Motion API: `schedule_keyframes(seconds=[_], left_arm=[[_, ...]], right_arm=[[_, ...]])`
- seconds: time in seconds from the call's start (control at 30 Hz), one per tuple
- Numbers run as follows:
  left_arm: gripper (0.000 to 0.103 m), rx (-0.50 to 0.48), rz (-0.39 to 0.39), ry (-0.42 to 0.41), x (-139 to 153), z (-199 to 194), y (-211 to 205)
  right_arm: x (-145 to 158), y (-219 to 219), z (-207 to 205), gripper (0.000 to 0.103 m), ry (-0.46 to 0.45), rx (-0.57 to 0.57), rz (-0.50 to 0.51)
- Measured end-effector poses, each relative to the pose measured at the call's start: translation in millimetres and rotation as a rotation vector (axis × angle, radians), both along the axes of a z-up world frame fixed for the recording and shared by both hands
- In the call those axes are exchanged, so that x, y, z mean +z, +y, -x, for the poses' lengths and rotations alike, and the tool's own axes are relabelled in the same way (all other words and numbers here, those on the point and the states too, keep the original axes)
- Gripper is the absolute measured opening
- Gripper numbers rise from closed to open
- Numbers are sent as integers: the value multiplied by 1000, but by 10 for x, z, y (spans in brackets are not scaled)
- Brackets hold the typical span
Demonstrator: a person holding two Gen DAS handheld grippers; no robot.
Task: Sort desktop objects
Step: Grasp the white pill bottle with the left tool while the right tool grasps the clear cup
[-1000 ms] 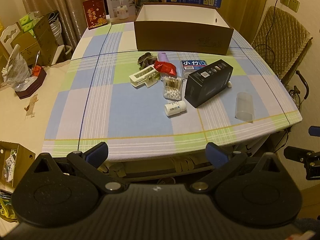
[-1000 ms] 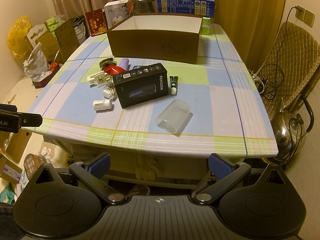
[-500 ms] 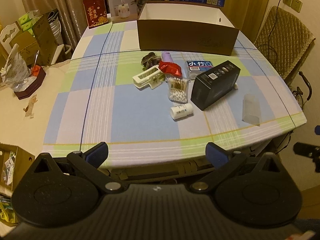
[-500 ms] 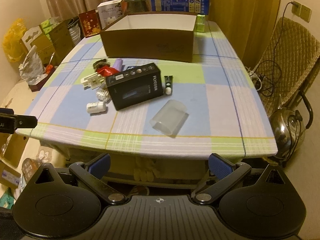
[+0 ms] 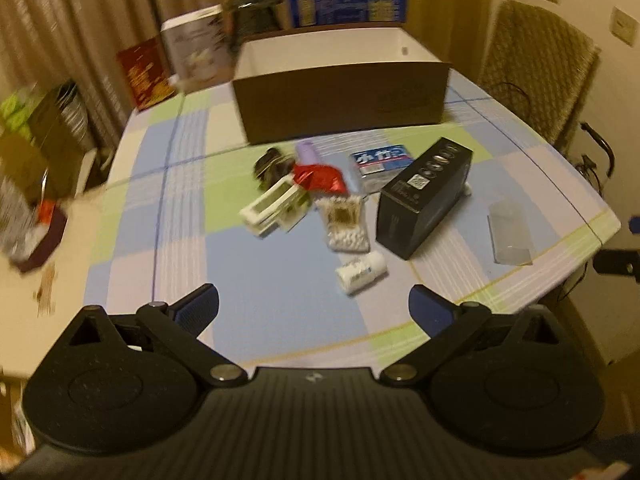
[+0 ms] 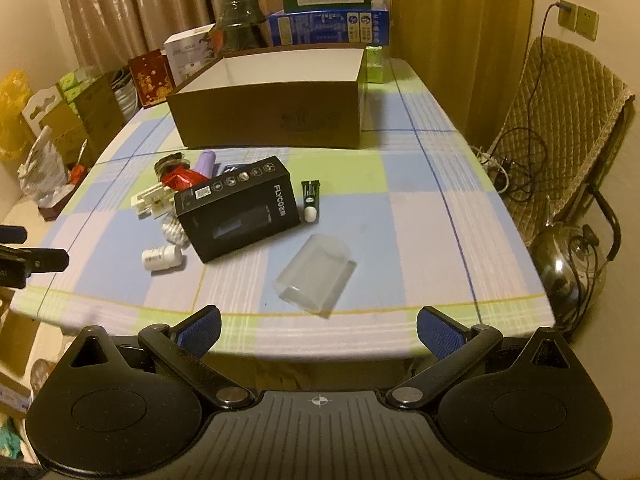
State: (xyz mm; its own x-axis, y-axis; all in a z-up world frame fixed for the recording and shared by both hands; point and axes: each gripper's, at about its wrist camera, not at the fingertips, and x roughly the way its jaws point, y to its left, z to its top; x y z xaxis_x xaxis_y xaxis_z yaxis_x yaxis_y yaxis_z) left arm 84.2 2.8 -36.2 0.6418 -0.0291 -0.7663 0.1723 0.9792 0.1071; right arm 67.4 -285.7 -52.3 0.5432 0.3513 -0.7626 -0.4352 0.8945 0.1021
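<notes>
On the checked tablecloth lies a loose cluster: a black box, a white pill bottle, a cotton swab pack, a white plastic holder, a red packet, a purple tube, a blue tissue pack, a green tube and a clear plastic case. Behind them stands an open brown cardboard box. My left gripper is open over the near table edge, short of the bottle. My right gripper is open, just before the clear case.
Boxes and a dark jar line the table's far end. A padded chair and a metal kettle stand to the right. Cartons and bags crowd the floor on the left. The left gripper's fingertip shows at the left edge.
Both grippers have moved forward over the table's near edge, closer to the objects. The left view is now blurred from motion. Nothing on the table has shifted.
</notes>
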Motion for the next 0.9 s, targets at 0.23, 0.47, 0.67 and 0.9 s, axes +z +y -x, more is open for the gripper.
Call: schedule_keyframes(seconds=[0.23,0.47,0.67,0.9], left_arm=[[92,-107,4,8,-256,-220,-152],[75,-194,7,64,-561,-483,-271],[61,-275,-21,106,-776,-714,-368],[39,-320,-18,168,-940,-949,-392]], right_arm=[[-160,85,-151,101,25,-23,-3],[-315,194,-284,101,58,-33,21],[-399,174,-414,101,90,-86,27],[-444,39,-543,101,127,-177,20]])
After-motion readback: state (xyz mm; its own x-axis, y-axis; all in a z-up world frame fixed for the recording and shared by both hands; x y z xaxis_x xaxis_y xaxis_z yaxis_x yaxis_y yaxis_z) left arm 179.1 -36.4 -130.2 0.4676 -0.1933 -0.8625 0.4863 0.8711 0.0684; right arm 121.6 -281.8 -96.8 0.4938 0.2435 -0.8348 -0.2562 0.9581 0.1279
